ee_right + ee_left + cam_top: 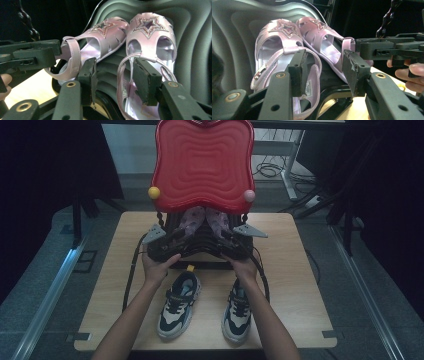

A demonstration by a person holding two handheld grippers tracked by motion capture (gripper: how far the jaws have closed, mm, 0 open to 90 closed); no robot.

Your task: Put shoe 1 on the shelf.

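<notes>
Pink star-patterned sandals (287,50), red lid (202,162)

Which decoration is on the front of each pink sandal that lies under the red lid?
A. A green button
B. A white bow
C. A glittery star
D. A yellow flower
C: in the left gripper view both pink sandals carry a glittery star shape on the front strap, and the right gripper view shows the same stars; no flower, bow or button is on them.
</notes>
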